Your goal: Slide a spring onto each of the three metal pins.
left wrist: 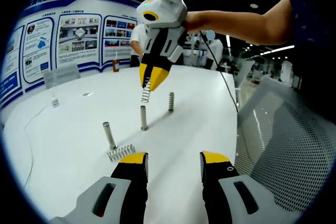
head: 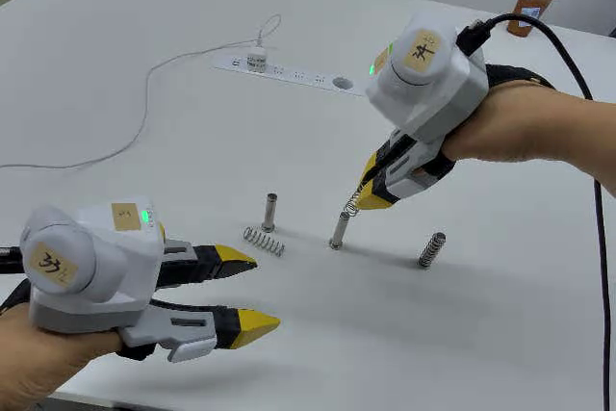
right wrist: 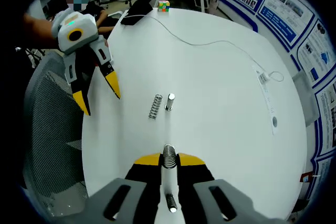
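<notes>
Held spring [head: 353,201]: pinched by its upper coils in the shut right gripper [head: 373,194]. It hangs tilted, with its free lower end just above the top of the middle pin [head: 339,230].

Step in hand, as I judge it, is threading this spring.
- Bring the spring's axis upright and in line with the pin before lowering.
- The grip sits high, so the free end may sway. Go slowly, let the bottom coil catch the pin tip, then release.

Right pin [head: 432,249] already wears a spring. Left pin [head: 270,211] is bare, with a loose spring [head: 263,241] lying on the counter [head: 192,141] just near of it. Left gripper [head: 245,291]: jaws apart, empty, at near left, well apart from the pins.

Hard to make out:
- Whether the bottom coil touches the pin top.
- In the right gripper view its own jaws cover most of the pin below.
- How the pins are fixed to the counter.
</notes>
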Action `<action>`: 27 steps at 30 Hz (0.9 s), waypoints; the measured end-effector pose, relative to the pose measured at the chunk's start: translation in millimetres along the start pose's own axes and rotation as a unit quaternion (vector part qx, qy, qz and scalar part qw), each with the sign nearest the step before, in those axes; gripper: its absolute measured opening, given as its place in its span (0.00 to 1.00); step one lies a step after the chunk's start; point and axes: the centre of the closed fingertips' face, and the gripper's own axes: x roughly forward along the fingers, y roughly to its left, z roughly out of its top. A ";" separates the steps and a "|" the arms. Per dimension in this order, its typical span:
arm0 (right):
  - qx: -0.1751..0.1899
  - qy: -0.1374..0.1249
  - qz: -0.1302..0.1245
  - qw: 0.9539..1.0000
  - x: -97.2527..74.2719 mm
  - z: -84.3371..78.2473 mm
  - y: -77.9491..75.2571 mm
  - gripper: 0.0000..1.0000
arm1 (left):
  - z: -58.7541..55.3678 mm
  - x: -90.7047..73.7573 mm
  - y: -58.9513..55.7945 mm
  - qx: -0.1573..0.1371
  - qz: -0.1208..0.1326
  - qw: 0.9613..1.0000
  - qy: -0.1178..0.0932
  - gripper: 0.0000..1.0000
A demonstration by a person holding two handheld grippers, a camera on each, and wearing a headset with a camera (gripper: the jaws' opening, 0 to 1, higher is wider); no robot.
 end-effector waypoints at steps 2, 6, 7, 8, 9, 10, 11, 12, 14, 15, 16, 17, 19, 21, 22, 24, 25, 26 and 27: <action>0.000 0.004 0.003 1.000 4.7 -1.4 -3.5 0.12 | -2.2 -0.6 0.0 -0.001 0.000 1.000 0.003 0.41; -0.001 0.008 0.008 1.000 7.4 -1.8 -0.8 0.12 | -4.1 -1.8 1.4 -0.002 0.002 1.000 0.004 0.41; -0.001 0.009 0.008 1.000 8.0 -1.8 0.0 0.12 | -4.2 -2.1 2.0 -0.003 0.003 1.000 0.004 0.40; -0.001 0.011 0.009 1.000 8.6 -2.1 0.2 0.12 | -4.3 -2.2 2.4 -0.003 0.004 1.000 0.005 0.40; -0.001 0.013 0.010 1.000 9.1 -2.2 0.8 0.12 | -4.1 -2.3 2.8 -0.003 0.004 1.000 0.005 0.40; -0.001 0.013 0.010 1.000 9.5 -2.1 1.0 0.12 | -4.0 -2.4 3.1 -0.003 0.004 1.000 0.005 0.40; -0.001 0.013 0.011 1.000 9.8 -1.7 1.1 0.12 | -3.8 -2.4 3.4 -0.003 0.004 1.000 0.005 0.40; -0.002 0.015 0.012 1.000 10.6 -1.6 1.0 0.12 | -3.5 -2.5 3.7 -0.003 0.004 1.000 0.005 0.40; -0.002 0.017 0.013 1.000 12.2 -1.2 0.7 0.12 | -3.3 -2.6 4.4 -0.004 0.005 1.000 0.004 0.40; -0.002 0.020 0.014 1.000 13.1 -1.3 0.6 0.12 | -3.5 -2.6 4.7 -0.004 0.006 1.000 0.004 0.40; -0.004 0.023 0.015 1.000 14.1 -1.4 0.8 0.12 | -3.7 -2.6 5.0 -0.004 0.006 1.000 0.004 0.40; -0.005 0.026 0.015 1.000 15.5 -1.3 1.0 0.12 | -3.9 -2.8 5.0 -0.004 0.006 1.000 0.004 0.40; -0.006 0.031 0.018 0.999 20.5 -2.7 -0.2 0.12 | -4.6 -3.1 5.2 -0.004 0.006 1.000 0.004 0.40; -0.007 0.036 0.020 0.999 24.6 -3.8 -0.5 0.12 | -5.2 -3.5 5.1 -0.005 0.007 1.000 0.005 0.40; -0.007 0.041 0.021 0.999 27.3 -4.8 0.2 0.12 | -5.6 -3.8 5.2 -0.006 0.007 1.000 0.005 0.40; -0.009 0.047 0.023 0.999 31.7 -5.6 2.1 0.12 | -6.1 -4.2 5.4 -0.007 0.007 1.000 0.005 0.40; -0.010 0.049 0.023 0.998 33.5 -5.8 2.9 0.12 | -6.3 -4.4 5.6 -0.007 0.008 1.000 0.005 0.40; -0.010 0.051 0.024 0.998 35.3 -6.2 3.5 0.12 | -6.6 -4.5 5.7 -0.007 0.008 1.000 0.005 0.40; -0.009 0.054 0.023 0.998 39.3 -7.9 2.6 0.12 | -6.9 -4.7 5.9 -0.007 0.008 1.000 0.005 0.40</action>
